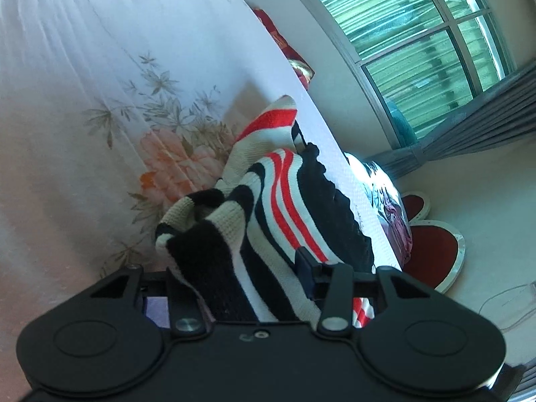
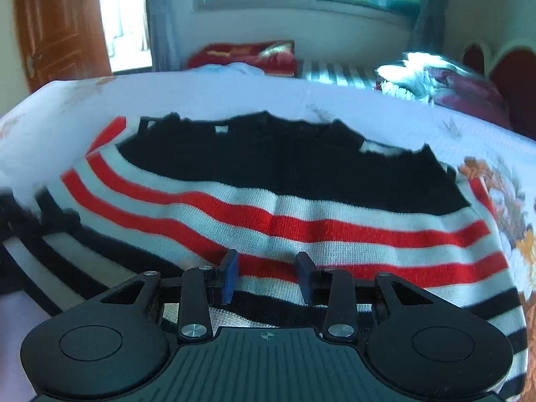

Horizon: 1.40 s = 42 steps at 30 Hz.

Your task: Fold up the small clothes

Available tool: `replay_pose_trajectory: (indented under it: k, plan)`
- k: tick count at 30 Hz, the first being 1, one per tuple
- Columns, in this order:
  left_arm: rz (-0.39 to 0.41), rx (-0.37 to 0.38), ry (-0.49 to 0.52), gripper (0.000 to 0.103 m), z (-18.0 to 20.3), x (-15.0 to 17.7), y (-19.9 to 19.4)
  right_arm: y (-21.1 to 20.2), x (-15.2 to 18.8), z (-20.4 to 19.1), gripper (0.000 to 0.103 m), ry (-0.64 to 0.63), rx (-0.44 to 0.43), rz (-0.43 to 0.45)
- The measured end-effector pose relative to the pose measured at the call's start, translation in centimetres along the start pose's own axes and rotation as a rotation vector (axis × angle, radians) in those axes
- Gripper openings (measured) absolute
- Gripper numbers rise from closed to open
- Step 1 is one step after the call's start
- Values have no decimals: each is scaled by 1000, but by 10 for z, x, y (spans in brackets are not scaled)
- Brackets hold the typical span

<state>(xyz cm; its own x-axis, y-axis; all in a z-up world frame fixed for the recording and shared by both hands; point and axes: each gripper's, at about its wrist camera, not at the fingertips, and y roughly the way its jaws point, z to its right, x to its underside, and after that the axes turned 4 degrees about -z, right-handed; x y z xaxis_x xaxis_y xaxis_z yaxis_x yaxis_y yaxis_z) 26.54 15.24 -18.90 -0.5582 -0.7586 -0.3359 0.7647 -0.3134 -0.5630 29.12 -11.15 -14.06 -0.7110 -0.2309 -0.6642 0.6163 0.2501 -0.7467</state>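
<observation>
A knitted sweater (image 1: 284, 194) with black, white and red stripes lies on a bed with a floral sheet (image 1: 100, 100). In the left wrist view one end of it is bunched up and lifted between the jaws of my left gripper (image 1: 258, 258). The fabric heaps over the left finger and hides it, while the right pad (image 1: 303, 263) presses against the knit. In the right wrist view the sweater (image 2: 335, 227) spreads flat across the sheet (image 2: 234, 100). My right gripper (image 2: 268, 268) hangs over its striped near part, jaws partly apart, with smooth fabric showing between them.
A heap of other clothes (image 2: 418, 77) lies at the bed's far right edge. Beyond it are a red pillow (image 2: 244, 53), a striped mattress (image 2: 335, 70), a red headboard (image 2: 502, 63), a window (image 1: 418, 33), grey curtains (image 1: 469, 127) and a wooden door (image 2: 60, 26).
</observation>
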Motion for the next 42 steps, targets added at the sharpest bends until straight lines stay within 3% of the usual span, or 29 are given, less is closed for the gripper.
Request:
replay_pose_trajectory:
  k: [3,11,17,23,30,37,40,42]
  plan:
    - [-3,-10,-2,43,2,-2,2,1,-3,1,37,2,-2,-13]
    - [13,-76,-6,24,12,2,6,2,7,2,38,-44,-24,21]
    - [72,-127,87,19,43,8,0,2,5,7,38,-78,-59,22]
    - [131,-137,274,18,97,20,-10,-20,0,39,38,11,-92,74]
    - [130,-65,546,18,179,56,1,-53,6,114,38,136,-77,101]
    - [-3,16,798,18,231,140,47,-72,28,181,38,288,-47,74]
    - [-93,-12,916,19,233,181,72,-80,37,200,38,333,-34,71]
    - [-117,-47,1019,28,226,207,79,-87,41,209,38,354,-31,77]
